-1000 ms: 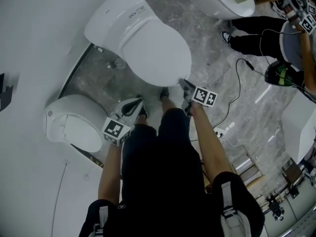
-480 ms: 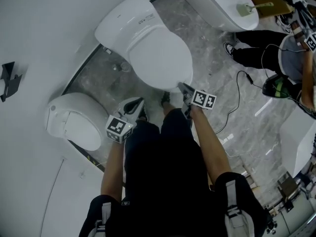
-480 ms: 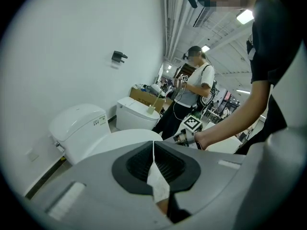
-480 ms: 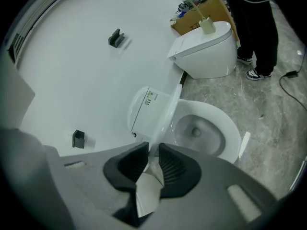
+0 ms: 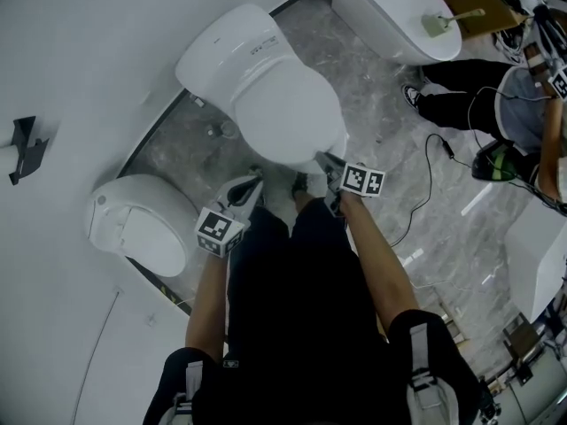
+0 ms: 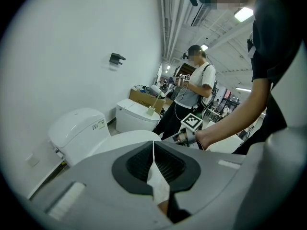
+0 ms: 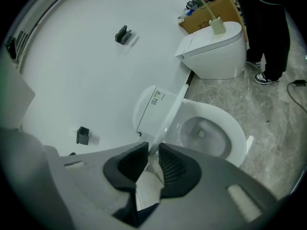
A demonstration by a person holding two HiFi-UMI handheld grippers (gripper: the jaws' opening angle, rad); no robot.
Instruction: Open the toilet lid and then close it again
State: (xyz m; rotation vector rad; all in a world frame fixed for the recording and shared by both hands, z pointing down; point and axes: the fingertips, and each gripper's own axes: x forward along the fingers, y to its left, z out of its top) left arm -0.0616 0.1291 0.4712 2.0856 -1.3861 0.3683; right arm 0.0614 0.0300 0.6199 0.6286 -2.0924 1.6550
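A white toilet stands against the wall, and its lid (image 5: 285,106) is tilted up at the front. My right gripper (image 5: 330,161) is shut on the lid's front edge. In the right gripper view the lid (image 7: 169,114) runs edge-on between the pads of my right gripper (image 7: 153,150), with the open bowl (image 7: 207,131) and seat to its right. My left gripper (image 5: 245,189) hangs shut and empty beside the toilet's front left. In the left gripper view its jaws (image 6: 153,146) are pressed together, and the lid (image 6: 125,140) and tank (image 6: 76,127) lie beyond them.
A second toilet (image 5: 142,221) stands at the left wall, and a third (image 5: 390,11) at the top right carries a brush. A person in dark trousers (image 5: 465,82) stands at the right, with a black cable (image 5: 434,153) on the marble floor. A black bracket (image 5: 25,145) hangs on the wall.
My right gripper has risen with the lid's front edge, so the lid tilts up further. My left gripper has lifted slightly and stays shut.
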